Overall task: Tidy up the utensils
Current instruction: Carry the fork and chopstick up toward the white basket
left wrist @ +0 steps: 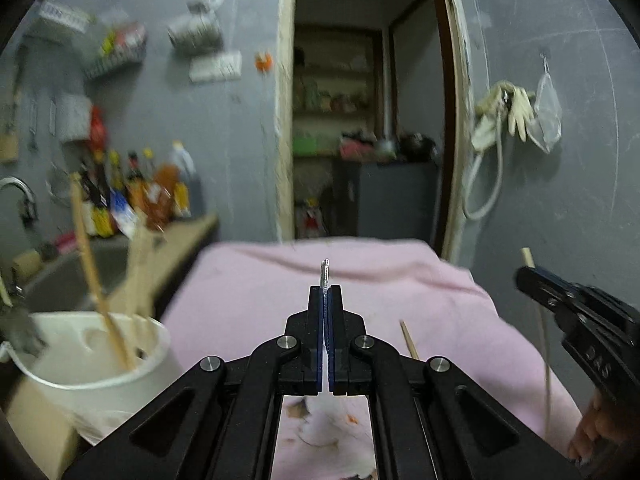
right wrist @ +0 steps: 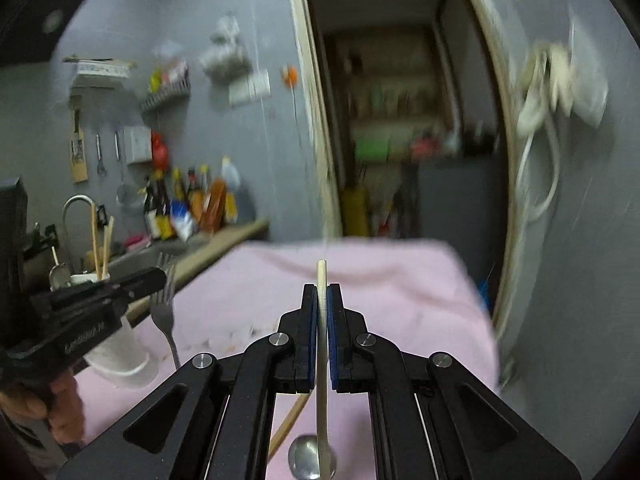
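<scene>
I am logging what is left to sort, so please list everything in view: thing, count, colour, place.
Fork: one, metal, held in the left gripper.
Chopstick: one, pale wood, clamped in the right gripper.
Loose chopstick: one, wooden, on the cloth.
Spoon: one, metal, on the cloth.
Holder: one, white, left of the cloth, with wooden utensils inside.
Cloth: one, pink, covering the table.
Bottles: several, mixed colours, on the counter.
Faucet: one, metal, over the sink.
Left gripper: black, shut.
Right gripper: black, shut.
</scene>
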Available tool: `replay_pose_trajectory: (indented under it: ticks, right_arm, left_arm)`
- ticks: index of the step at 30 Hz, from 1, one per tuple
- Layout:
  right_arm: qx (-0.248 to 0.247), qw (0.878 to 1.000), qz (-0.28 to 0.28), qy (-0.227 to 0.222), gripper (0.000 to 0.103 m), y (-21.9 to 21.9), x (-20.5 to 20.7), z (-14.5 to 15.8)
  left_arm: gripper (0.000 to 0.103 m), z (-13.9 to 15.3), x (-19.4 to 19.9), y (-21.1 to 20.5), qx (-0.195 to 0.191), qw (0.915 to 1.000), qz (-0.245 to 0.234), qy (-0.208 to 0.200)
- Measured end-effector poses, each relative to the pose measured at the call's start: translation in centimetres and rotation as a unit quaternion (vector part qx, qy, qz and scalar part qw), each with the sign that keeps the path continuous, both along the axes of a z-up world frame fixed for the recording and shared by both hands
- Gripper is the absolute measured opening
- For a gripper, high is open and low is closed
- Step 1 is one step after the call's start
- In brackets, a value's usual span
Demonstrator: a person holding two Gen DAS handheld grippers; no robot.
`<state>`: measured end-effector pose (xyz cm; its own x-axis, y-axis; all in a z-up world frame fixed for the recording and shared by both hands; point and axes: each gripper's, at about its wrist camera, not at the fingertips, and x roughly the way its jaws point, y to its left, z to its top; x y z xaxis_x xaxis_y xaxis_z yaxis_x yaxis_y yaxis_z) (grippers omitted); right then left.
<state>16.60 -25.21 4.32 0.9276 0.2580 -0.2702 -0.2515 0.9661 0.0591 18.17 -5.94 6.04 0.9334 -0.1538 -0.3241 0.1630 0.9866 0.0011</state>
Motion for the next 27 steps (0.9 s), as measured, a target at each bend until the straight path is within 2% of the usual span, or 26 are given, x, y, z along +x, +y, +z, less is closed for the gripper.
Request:
replay_pose_trajectory:
  ticks: [5, 14, 21, 24, 27]
  right_arm:
    - [-0.047, 0.993, -0.022, -0.108, 0.003, 3.1, -2.9, 1.9]
    - [-0.027, 0.975, 0.001, -0.222, 0.003, 6.7, -5.4, 5.9]
    - [0.009, 0.964, 0.04, -0.263, 0.003, 10.6, -5.5, 8.7]
    - [0.035, 0.962, 0.065, -0.263, 0.003, 12.1, -5.0, 9.7]
    - [0.074, 0.959, 0.104, -0.251, 0.003, 13.5, -3.9, 10.6]
  left_arm:
    - [0.0, 2.1, -2.1, 1.2, 0.001, 0.9981, 0.036, -0.051]
    - [0.0, 6.0, -5.9, 5.2, 0.018, 0.986, 0.109, -0.125]
    - [0.0, 8.3, -8.6, 9.5, 0.025, 0.9717, 0.172, -0.16]
    - [0.0, 9.2, -9.3, 12.0, 0.017, 0.9656, 0.197, -0.169]
    - [0.0, 9.9, -9.8, 14.8, 0.0, 0.9639, 0.205, -0.17]
